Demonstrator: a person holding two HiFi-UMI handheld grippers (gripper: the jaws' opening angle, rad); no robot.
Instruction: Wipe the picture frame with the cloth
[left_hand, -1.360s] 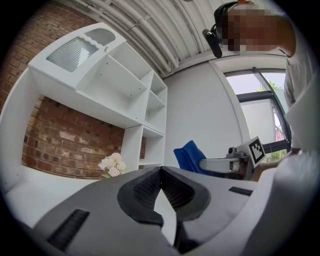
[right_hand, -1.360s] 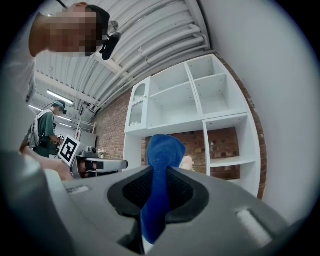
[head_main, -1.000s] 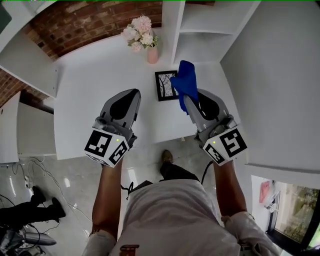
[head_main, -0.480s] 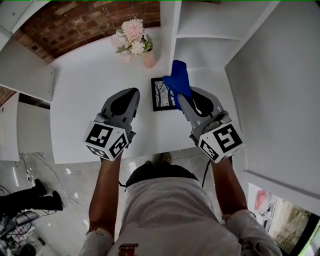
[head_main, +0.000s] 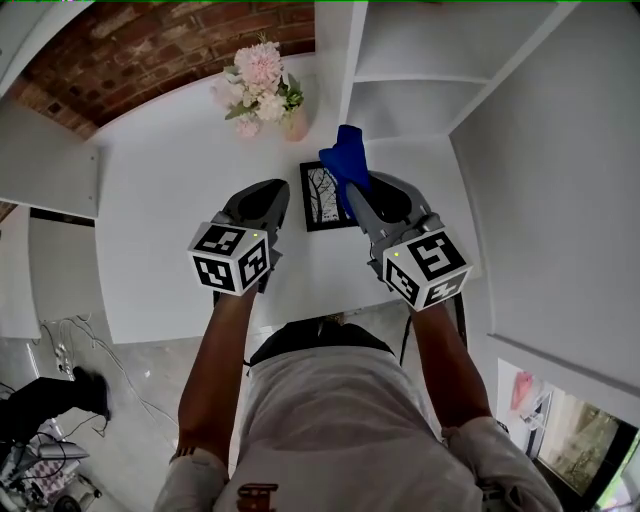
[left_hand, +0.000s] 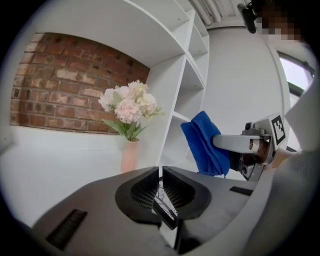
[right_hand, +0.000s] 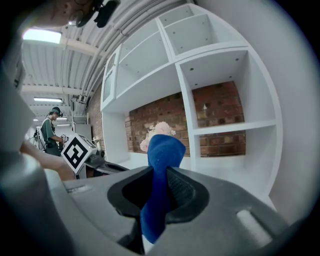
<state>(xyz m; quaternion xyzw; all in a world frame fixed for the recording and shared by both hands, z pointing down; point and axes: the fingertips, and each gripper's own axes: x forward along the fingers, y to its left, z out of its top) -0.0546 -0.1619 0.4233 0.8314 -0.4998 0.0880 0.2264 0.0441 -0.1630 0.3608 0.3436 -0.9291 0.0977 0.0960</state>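
A small black picture frame (head_main: 322, 197) with a tree print lies flat on the white table (head_main: 170, 210). My right gripper (head_main: 352, 192) is shut on a blue cloth (head_main: 344, 160), which stands up over the frame's right edge; in the right gripper view the cloth (right_hand: 162, 150) fills the jaws (right_hand: 161, 172). My left gripper (head_main: 283, 190) sits just left of the frame. Its jaws (left_hand: 160, 171) have just been opening and stand a narrow slit apart. The frame (left_hand: 164, 209) shows through that slit, and nothing is gripped. The cloth (left_hand: 202, 142) hangs to the right in that view.
A pink vase of pale flowers (head_main: 262, 85) stands on the table behind the frame. White shelving (head_main: 400, 60) rises at the back right against a brick wall (head_main: 150, 40). The table's front edge (head_main: 200, 325) runs under my forearms. A person (right_hand: 50, 127) stands far off.
Both grippers have moved forward and down toward the frame. The left one has shifted right to the frame's left edge. The cloth stays in the right jaws.
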